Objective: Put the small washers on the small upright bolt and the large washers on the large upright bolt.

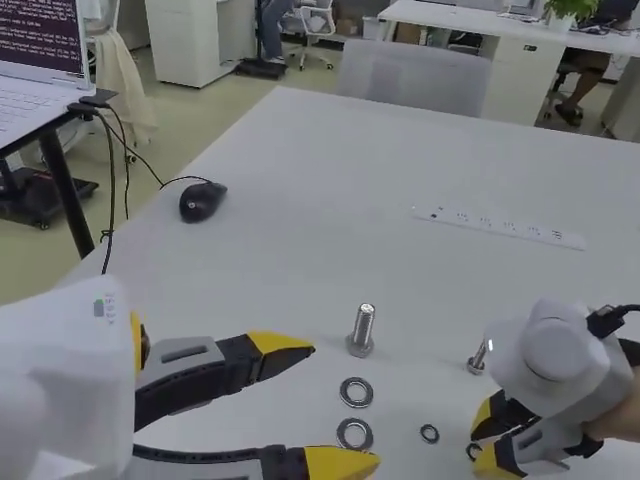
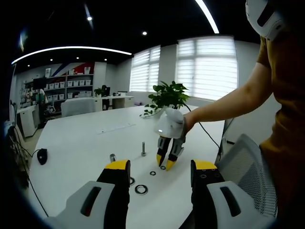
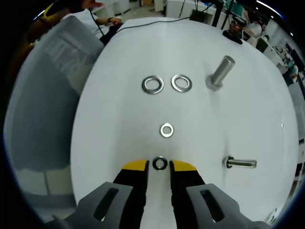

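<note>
The large bolt [image 1: 361, 330] and the small bolt [image 1: 479, 357] stand upright on the white table [image 1: 300, 180]. Two large washers [image 1: 355, 392] [image 1: 354, 434] lie flat in front of the large bolt. One small washer [image 1: 429, 434] lies between them and my right gripper [image 1: 480, 437]. That gripper [image 3: 159, 165] is down at the table, open, its yellow tips either side of a second small washer [image 3: 159, 163] without closing on it. My left gripper [image 1: 342, 406] hovers open at the lower left, its tips near the large washers, holding nothing.
A black mouse [image 1: 202, 202] with its cable lies at the table's left edge. A white power strip [image 1: 500, 226] lies further back on the right. A laptop [image 1: 35, 70] sits on a stand to the left, and a grey chair [image 1: 415, 75] stands behind the table.
</note>
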The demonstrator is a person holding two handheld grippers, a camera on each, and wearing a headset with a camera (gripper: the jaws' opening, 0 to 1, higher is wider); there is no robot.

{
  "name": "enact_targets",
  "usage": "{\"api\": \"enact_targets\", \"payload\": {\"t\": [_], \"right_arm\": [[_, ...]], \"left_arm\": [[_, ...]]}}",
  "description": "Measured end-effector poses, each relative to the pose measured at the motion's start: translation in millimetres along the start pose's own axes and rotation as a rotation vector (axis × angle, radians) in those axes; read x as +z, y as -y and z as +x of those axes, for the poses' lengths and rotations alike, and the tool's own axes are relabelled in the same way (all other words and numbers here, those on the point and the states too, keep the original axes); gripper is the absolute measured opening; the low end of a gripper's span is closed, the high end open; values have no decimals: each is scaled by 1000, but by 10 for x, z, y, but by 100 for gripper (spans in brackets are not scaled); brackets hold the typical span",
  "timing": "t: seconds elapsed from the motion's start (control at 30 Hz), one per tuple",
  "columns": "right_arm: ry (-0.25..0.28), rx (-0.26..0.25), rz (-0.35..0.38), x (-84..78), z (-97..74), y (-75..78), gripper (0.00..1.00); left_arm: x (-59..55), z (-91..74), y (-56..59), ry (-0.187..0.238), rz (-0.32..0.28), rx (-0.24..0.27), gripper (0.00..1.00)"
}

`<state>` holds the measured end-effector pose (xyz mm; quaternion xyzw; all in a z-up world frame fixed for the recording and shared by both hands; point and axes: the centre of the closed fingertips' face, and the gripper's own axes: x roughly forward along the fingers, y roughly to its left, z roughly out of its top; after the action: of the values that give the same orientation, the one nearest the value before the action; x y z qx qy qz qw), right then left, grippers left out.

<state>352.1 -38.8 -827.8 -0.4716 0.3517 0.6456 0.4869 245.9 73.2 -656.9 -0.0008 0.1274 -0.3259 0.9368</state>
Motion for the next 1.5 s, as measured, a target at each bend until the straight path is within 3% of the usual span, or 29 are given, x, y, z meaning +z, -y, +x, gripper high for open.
{"api": "enact_targets", "payload": {"t": [0.2,0.53,0.67,0.97,1.5], "right_arm": [[14,-5,-24,-16,-2,-8,18],[-25,-14,-63,-24,5,-7,14],[-52,-17,-52,-27,4,7,12],[-28,-2,-7,-39,-5,16,12],[-19,-111,32,-166,-508,408,12]], "left_arm": [[-4,-12,-27,-2,-1,13,50],[-19,-6,15,-15,11,15,50],[-12,-7,38,-14,13,16,50],[-29,-36,54,-19,14,21,50],[-40,44,109,-24,18,-1,50]]}}
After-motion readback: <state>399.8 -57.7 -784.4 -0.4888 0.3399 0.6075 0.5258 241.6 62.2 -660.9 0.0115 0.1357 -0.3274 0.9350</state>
